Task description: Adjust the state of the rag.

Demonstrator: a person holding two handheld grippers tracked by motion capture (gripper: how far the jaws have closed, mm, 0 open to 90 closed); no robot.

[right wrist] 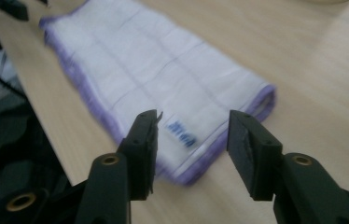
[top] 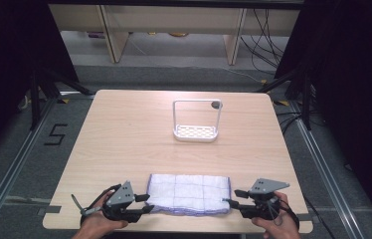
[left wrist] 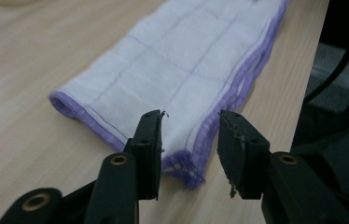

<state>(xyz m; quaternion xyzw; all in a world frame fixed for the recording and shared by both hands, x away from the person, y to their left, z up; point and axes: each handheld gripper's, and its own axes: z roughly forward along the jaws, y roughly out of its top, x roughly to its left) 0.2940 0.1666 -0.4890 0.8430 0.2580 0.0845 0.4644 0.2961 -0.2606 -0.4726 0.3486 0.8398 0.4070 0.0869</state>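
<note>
— Where's the cloth (top: 190, 193)?
— Folded at the table's (top: 124, 134) near edge, between my grippers. My left gripper (left wrist: 189, 128) gapes over its near corner; my right gripper (right wrist: 192, 128) stands parted at the other end.

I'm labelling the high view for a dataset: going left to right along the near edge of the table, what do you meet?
Left gripper → folded white cloth with purple edging → right gripper. The white rack stands farther back, outside this row.
</note>
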